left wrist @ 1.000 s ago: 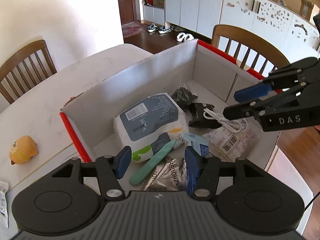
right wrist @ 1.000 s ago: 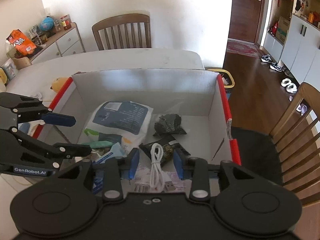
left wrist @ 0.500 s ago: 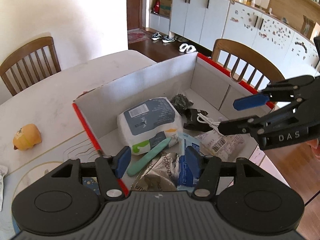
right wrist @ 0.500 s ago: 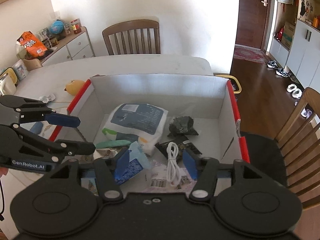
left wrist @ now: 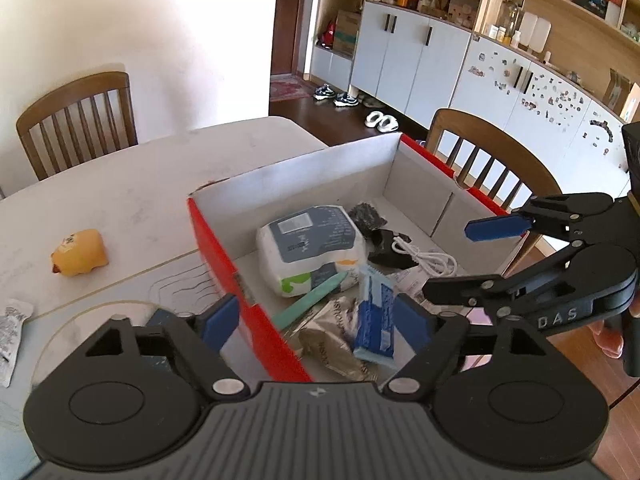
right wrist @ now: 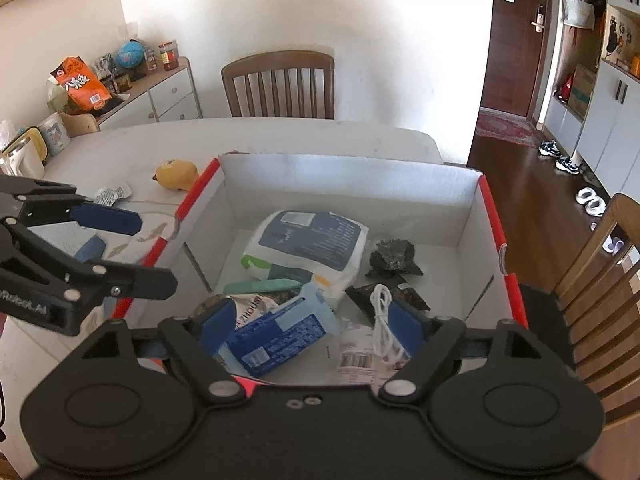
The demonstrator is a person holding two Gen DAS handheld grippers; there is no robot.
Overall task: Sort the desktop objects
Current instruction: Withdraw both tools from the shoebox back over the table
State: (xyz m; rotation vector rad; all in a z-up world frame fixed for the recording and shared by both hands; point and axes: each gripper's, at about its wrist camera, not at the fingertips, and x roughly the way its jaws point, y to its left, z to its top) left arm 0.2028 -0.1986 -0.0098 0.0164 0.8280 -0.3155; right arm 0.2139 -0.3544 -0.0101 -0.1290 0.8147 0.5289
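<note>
A red-and-white cardboard box (left wrist: 304, 176) (right wrist: 352, 184) on the table holds a white-and-blue pack (left wrist: 310, 240) (right wrist: 308, 244), a green stick (left wrist: 312, 306) (right wrist: 262, 286), a blue packet (left wrist: 376, 320) (right wrist: 276, 336), a white cable (left wrist: 424, 258) (right wrist: 382, 320), dark wrappers (right wrist: 394, 258) and a foil bag (left wrist: 332, 344). My left gripper (left wrist: 320, 322) is open and empty above the box's near left wall. My right gripper (right wrist: 314, 324) is open and empty above the box's near edge. Each gripper shows in the other's view, the left (right wrist: 136, 248) and the right (left wrist: 446, 258).
A yellow toy (left wrist: 80, 254) (right wrist: 176, 174) and a small sachet (left wrist: 12, 328) (right wrist: 112, 194) lie on the table left of the box. Wooden chairs (left wrist: 76, 120) (right wrist: 280, 84) stand at the table's far side, another (left wrist: 492, 164) at the right. A placemat (left wrist: 120, 304) lies beside the box.
Both grippers have pulled back and up from the box and opened wider. The left one has shifted left over the box's red wall.
</note>
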